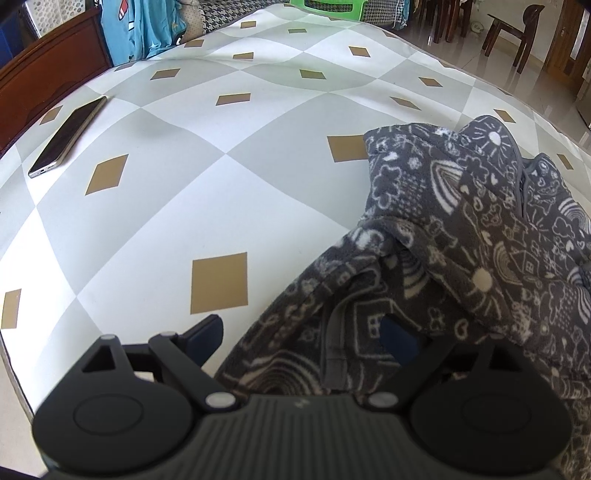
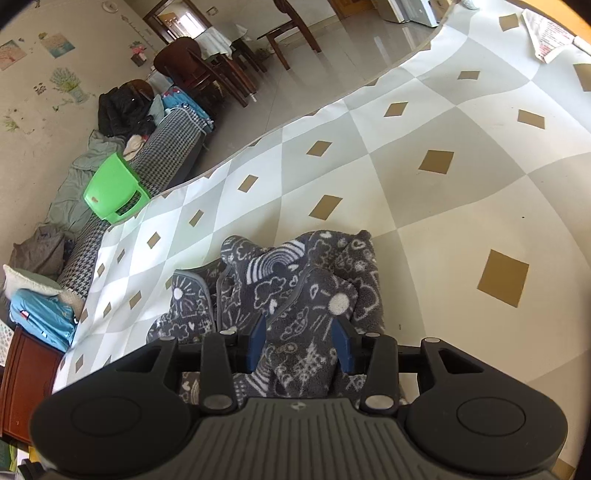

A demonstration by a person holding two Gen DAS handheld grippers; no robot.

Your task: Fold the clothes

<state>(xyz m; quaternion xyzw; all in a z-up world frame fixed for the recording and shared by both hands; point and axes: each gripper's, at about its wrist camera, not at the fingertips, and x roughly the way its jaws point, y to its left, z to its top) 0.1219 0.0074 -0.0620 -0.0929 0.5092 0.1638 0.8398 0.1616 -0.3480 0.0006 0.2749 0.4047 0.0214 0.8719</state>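
Note:
A dark grey fleece garment (image 1: 461,229) with white doodle print lies bunched on the diamond-patterned cloth (image 1: 221,184). My left gripper (image 1: 303,336) is open wide at the garment's near edge. Its left finger (image 1: 207,332) rests over bare cloth and its right finger (image 1: 400,341) is tucked under a fold of fleece. In the right wrist view the same garment (image 2: 295,280) lies heaped in front of my right gripper (image 2: 299,343). Those jaws stand partly apart, with a ridge of fleece lying between the blue pads (image 2: 256,343).
A phone (image 1: 68,136) lies at the far left of the surface, by a wooden edge (image 1: 44,74). A printed paper (image 2: 550,33) sits at the far corner. Beyond the patterned cloth (image 2: 443,203) are a green stool (image 2: 114,192), a houndstooth sofa (image 2: 162,147) with piled clothes, and dark chairs (image 1: 513,33).

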